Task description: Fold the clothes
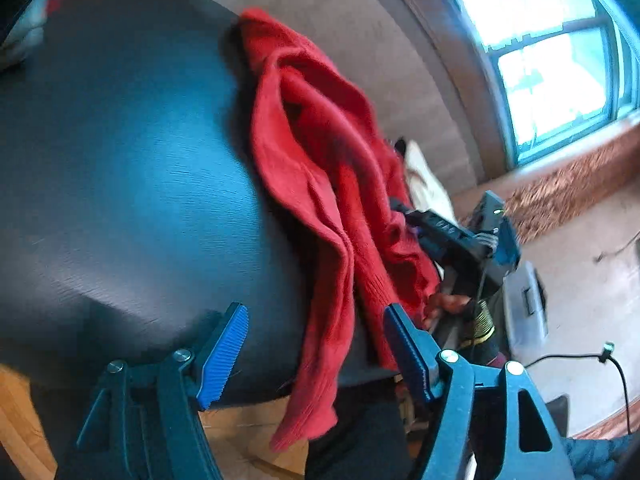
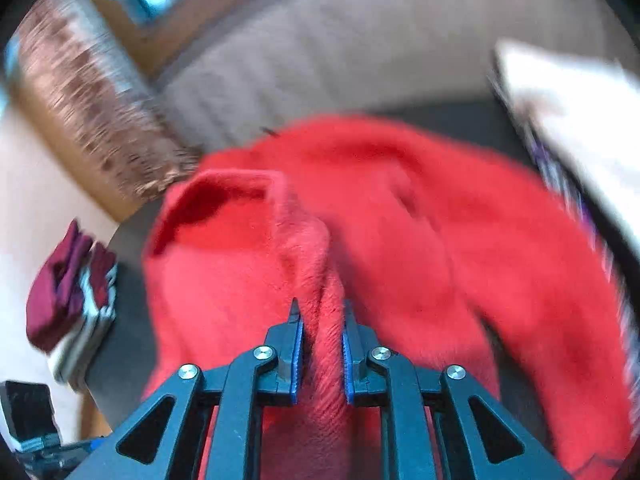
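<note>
The right hand-held gripper (image 2: 322, 344) pinches the rumpled red knitted sweater (image 2: 392, 216)'s ribbed edge; the gaping left hand-held gripper (image 1: 316, 356) should take the hanging edge before they spread it over the dark round table (image 1: 120, 160).

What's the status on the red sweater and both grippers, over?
Right gripper shut on a bunched ridge of the red sweater. Left gripper open, jaws astride a hanging edge, not pinching. Sweater crumpled on the black table. Nothing blocking.
</note>
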`<state>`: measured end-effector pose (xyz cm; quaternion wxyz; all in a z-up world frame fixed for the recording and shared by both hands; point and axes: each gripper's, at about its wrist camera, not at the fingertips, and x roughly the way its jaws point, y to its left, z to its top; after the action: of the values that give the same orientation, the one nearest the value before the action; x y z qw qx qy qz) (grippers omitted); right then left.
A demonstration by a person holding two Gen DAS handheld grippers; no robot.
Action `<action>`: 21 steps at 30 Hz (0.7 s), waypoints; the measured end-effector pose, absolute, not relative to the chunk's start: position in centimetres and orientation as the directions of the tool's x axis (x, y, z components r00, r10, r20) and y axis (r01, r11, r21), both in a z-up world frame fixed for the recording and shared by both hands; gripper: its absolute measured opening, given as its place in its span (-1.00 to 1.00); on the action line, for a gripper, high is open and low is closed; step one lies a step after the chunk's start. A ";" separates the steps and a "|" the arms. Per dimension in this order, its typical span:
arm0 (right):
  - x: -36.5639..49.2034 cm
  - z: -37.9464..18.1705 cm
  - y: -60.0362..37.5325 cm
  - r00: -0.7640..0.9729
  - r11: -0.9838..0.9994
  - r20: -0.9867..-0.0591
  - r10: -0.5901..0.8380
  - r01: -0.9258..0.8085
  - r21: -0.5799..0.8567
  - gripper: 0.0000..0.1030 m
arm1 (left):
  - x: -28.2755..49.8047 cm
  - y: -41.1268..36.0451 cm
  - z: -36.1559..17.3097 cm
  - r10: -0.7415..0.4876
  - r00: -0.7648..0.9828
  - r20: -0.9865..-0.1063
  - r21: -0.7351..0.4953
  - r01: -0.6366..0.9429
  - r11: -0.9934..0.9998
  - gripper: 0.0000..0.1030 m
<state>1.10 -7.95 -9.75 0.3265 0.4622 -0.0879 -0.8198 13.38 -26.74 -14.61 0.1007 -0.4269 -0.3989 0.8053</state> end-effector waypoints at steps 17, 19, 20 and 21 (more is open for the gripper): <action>0.7 -12.8 -6.4 -0.338 -0.630 -0.532 -0.776 0.432 0.645 -0.65 | 7.2 -29.7 -10.8 -0.006 -0.471 -0.882 -0.163 0.317 -0.934 -0.86; 0.9 -12.9 -6.0 -0.340 -0.629 -0.529 -0.778 0.431 0.647 -0.65 | 7.9 -33.0 -7.9 -0.131 -0.504 -0.854 -0.101 0.408 -0.907 -0.86; 0.9 -12.9 -6.0 -0.342 -0.630 -0.529 -0.777 0.432 0.645 -0.65 | 8.6 -34.9 -5.9 -0.216 -0.523 -0.825 -0.063 0.464 -0.884 -0.86; 1.0 -12.8 -6.2 -0.343 -0.632 -0.531 -0.775 0.435 0.641 -0.63 | 9.4 -36.7 -3.9 -0.295 -0.538 -0.790 -0.035 0.520 -0.853 -0.86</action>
<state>1.00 -6.15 -12.85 0.3803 0.4287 -0.1978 -0.7952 9.43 -36.74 -3.88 -0.2351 -0.4193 -0.1342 0.8665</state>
